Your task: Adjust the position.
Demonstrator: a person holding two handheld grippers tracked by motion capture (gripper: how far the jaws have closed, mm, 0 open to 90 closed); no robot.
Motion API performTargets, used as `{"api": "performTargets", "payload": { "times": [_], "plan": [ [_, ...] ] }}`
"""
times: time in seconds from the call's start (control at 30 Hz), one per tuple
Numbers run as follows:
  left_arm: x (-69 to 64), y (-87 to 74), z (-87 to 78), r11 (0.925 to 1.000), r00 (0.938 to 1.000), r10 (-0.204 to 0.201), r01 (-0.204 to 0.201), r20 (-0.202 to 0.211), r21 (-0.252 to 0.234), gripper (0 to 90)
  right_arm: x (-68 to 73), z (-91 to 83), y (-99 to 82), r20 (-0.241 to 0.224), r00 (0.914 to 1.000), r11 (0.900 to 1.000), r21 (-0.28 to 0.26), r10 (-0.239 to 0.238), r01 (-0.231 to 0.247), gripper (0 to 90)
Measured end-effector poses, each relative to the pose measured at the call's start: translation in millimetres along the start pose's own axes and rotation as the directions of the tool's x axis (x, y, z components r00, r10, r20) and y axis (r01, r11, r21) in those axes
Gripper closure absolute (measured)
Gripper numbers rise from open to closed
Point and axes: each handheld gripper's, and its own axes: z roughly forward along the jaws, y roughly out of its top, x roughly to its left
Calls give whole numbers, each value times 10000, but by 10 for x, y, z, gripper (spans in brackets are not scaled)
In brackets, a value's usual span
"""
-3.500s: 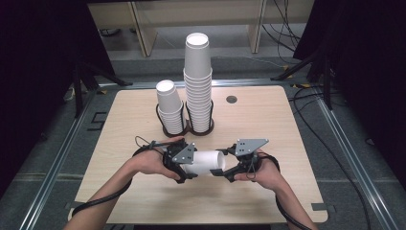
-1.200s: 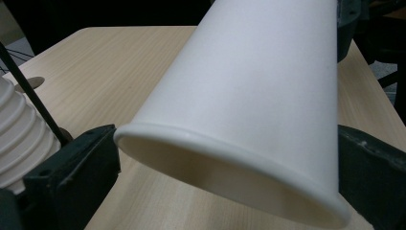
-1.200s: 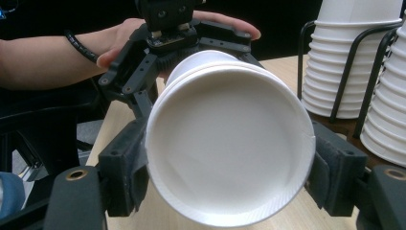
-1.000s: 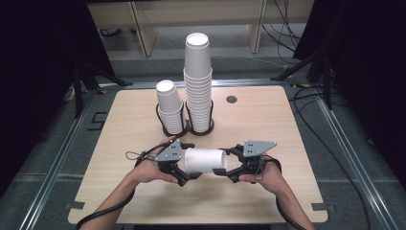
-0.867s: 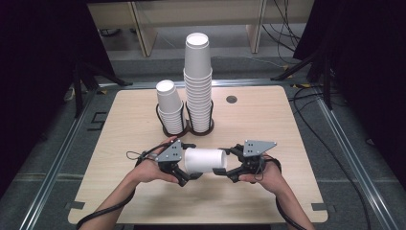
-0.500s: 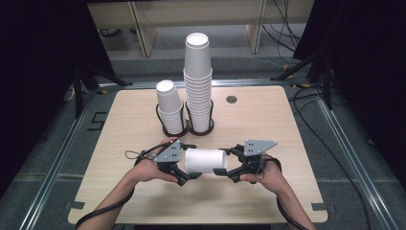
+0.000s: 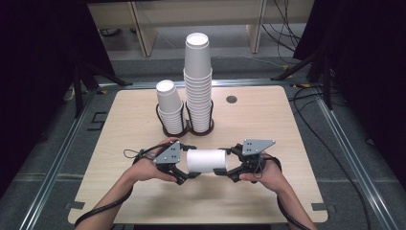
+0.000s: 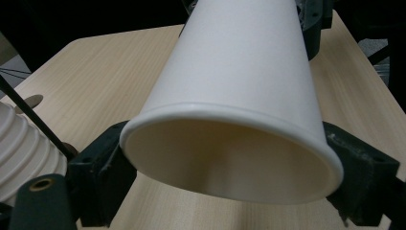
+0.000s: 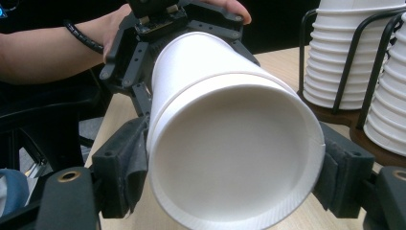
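Note:
A white paper cup (image 7: 206, 160) lies level in the air over the table's front half, held between both grippers. My left gripper (image 7: 190, 163) is at its open mouth. In the left gripper view the pads (image 8: 103, 165) press on the rolled rim (image 8: 230, 115) from both sides; these jaws have just been closing, with the cup between them. My right gripper (image 7: 223, 163) is shut on the cup's base end (image 9: 234, 158). The right gripper view shows a second rim line (image 9: 201, 88) partway along, like one cup nested in another.
Two black wire holders stand at mid-table: a short stack of white cups (image 7: 170, 108) on the left and a tall stack (image 7: 197, 81) beside it. A round hole (image 7: 231, 99) is in the wooden table (image 7: 277, 129). Dark floor and cables surround it.
Since the earliest frame the two grippers have drawn slightly apart along the cup. Over the last second the hands and the cup keep their place.

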Motion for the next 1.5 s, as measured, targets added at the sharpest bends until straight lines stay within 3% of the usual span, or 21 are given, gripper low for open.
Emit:
{"api": "performTargets", "payload": {
  "times": [0.4,0.63,0.67,0.73,0.87,1.1,1.3,1.43,1.47,1.5],
  "plan": [
    [4,18,-7,9994,9995,309,-309,-25,177,183,-8,6,-8,3,10000,10000,30,74,-74,236],
    [18,36,-16,9980,9992,371,-377,131,499,194,9,20,-12,167,9997,9993,310,194,-199,229],
    [20,41,-20,9976,9990,411,-419,147,550,195,-11,22,-9,159,9998,9993,370,-104,98,228],
    [24,50,-25,9971,9988,456,-464,150,599,198,-2,26,-10,157,9999,9991,432,20,-27,224],
    [35,85,-53,9921,9973,719,-731,148,1020,201,5,38,-7,271,9996,9983,585,40,-56,215],
    [40,126,-63,9833,9965,802,-827,220,1622,205,11,49,-7,375,9992,9957,900,161,-194,202],
    [38,152,-48,9773,9962,815,-857,296,1938,209,15,46,-2,641,9979,9932,1164,-120,45,179],
    [54,186,-56,9709,9950,926,-988,386,2180,213,13,46,-3,574,9984,9926,1212,12,-82,163],
    [55,192,-55,9697,9947,954,-1013,372,2225,214,7,49,-2,723,9971,9927,1200,-224,136,159],
    [49,189,-46,9719,9954,901,-951,326,2152,214,9,47,-1,720,9972,9921,1245,-210,119,159]
  ]
}}
